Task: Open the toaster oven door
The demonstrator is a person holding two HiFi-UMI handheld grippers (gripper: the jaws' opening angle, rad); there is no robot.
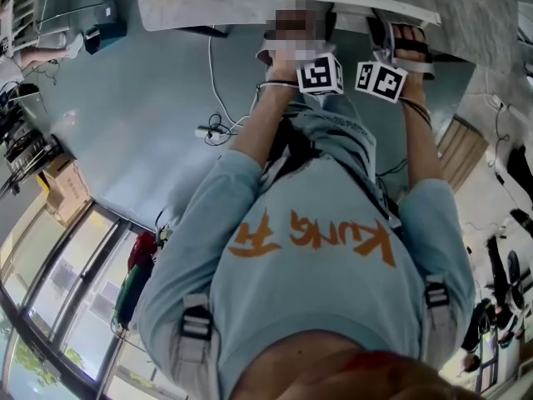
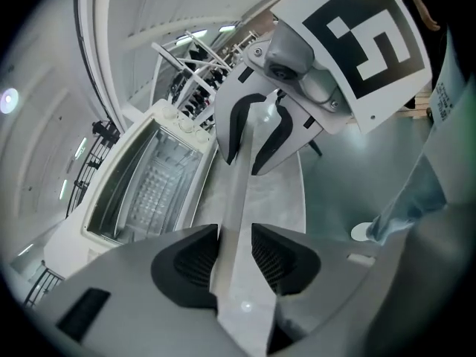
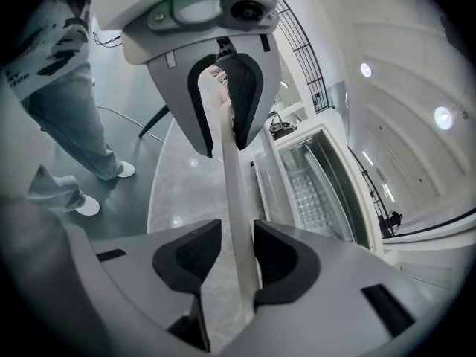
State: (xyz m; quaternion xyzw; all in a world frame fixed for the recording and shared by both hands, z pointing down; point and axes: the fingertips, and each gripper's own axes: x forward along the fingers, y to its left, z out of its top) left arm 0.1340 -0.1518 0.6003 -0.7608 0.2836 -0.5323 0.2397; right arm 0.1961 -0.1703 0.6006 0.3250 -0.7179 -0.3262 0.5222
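Note:
The white toaster oven [image 2: 141,192] lies left of my left gripper [image 2: 236,255], and its wire rack shows through the glass. A long white door handle [image 2: 239,199] runs straight between the left gripper's pads and on into the right gripper [image 2: 253,136], which faces it. In the right gripper view the handle [image 3: 232,192] fills the gap of my right gripper [image 3: 238,255], with the oven [image 3: 320,184] to its right. Both grippers are shut on this bar. In the head view only their marker cubes [image 1: 321,75] show, below the white bar [image 1: 358,3]. I cannot tell how far the door stands open.
The oven stands on a grey marble table [image 3: 186,192]. A bystander's legs and white shoes [image 3: 67,162] are on the floor beside it. Cables [image 1: 218,123] trail across the grey floor, and cardboard boxes [image 1: 62,190] sit by the window wall.

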